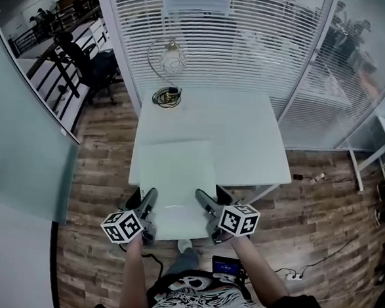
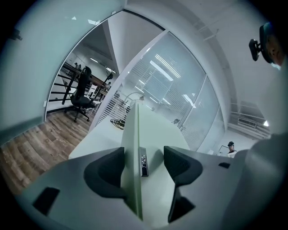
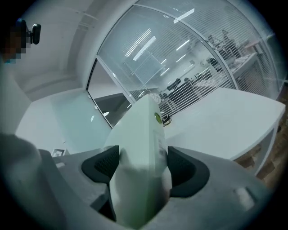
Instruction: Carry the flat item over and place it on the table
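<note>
Lower left of the head view: left hand-held gripper (image 1: pixel 147 203) pinched on the near left side of the panel (image 1: pixel 176 175), seen edge-on between its pads in its own view. On that panel face, close by the pads, a small dark strip (image 2: pixel 143 164) with tiny marks, too small to read. Centre of the frame: panel pale and flat, held level, long axis running up the frame away from the person. Far part overlapping the near edge of the white worktop (image 1: pixel 246 140); impossible to tell whether touching it or just above. Near end jutting off the edge toward the person. Upper centre, at the worktop's far side: a lamp (image 1: pixel 171 58) and a cable coil (image 1: pixel 167 97), well apart from the panel. Lower right of centre: right hand-held gripper (image 1: pixel 209 202) clamped on the panel's near right side, pads pressed against both faces. Round yellow-green sticker (image 3: pixel 157 118) on the panel there, faint print below it, unreadable. Both about equally near the load; likely needs pushing forward along that long axis, then lowering.
</note>
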